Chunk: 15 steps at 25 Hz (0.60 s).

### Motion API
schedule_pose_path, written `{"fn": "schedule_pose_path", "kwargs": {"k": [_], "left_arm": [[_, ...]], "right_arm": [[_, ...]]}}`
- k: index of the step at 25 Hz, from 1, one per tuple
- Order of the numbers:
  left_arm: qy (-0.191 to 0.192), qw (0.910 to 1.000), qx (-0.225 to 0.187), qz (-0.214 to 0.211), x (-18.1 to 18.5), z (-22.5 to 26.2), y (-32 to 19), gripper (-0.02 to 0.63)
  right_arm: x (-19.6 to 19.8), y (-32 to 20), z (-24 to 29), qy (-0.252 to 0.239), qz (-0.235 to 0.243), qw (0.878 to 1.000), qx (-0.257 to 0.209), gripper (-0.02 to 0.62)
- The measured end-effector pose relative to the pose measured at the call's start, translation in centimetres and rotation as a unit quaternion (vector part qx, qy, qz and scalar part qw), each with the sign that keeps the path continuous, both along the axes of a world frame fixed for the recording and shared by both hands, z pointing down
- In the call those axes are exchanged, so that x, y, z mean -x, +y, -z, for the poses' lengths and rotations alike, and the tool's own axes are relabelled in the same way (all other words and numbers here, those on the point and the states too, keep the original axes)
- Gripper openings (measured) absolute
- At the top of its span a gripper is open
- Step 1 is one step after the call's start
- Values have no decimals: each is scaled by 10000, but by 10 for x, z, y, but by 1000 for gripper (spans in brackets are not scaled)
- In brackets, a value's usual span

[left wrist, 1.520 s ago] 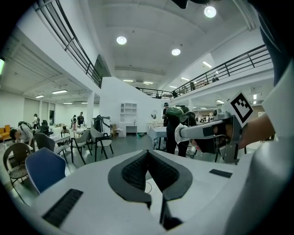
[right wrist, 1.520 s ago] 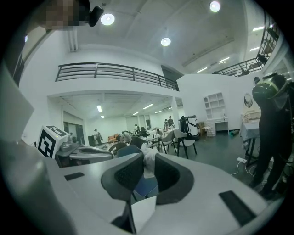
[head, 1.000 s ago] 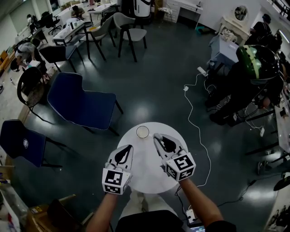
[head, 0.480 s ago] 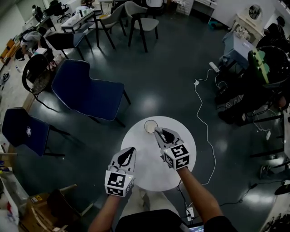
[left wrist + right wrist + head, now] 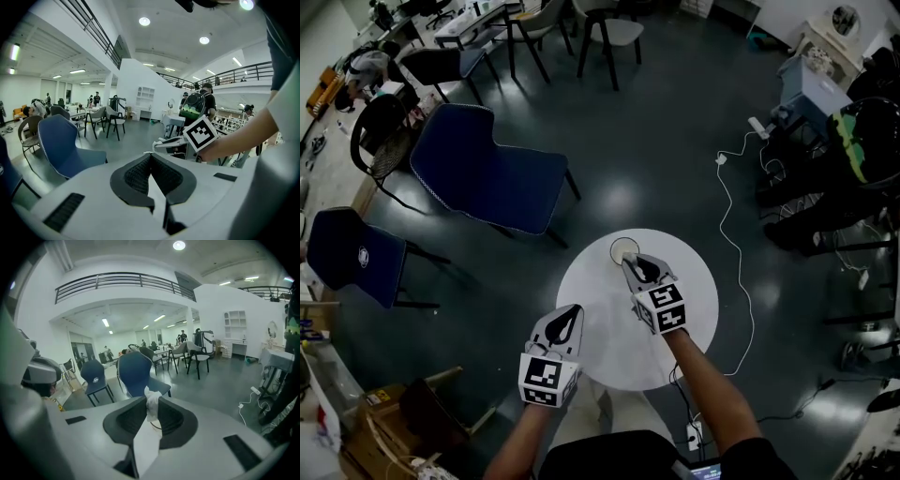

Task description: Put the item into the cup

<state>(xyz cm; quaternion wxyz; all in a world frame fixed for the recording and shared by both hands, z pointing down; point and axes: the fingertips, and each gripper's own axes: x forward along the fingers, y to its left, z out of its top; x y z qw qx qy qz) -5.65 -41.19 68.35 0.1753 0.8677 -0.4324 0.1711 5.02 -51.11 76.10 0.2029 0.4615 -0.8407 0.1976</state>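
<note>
Item [image 5: 151,402] is a crumpled white wad.

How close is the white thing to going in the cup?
Done: the right gripper pinches the white wad in its jaws. In hand: it hangs right by the cup on the table. Left: the wad is not in yet; it needs dropping in. The left gripper is shut and empty.

Round white tabletop [image 5: 609,349] under left hand-held gripper [image 5: 572,312]; blue chair [image 5: 487,178] beyond-left; white cable [image 5: 720,160] far right.
</note>
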Motion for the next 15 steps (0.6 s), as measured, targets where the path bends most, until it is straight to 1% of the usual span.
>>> {"fn": "schedule_pose_path", "kwargs": {"k": [9, 12, 15], "left_arm": [[-57, 9999, 155, 45, 0, -22, -4, 14], [11, 9997, 218, 85, -2, -26, -8, 14], [61, 9995, 276, 111, -2, -31, -10, 14]], "right_arm": [[-3, -20, -40, 323, 36, 9992, 229, 77], [-1, -26, -52, 454, 125, 9986, 252, 77], [0, -34, -63, 555, 85, 9978, 359, 77]]}}
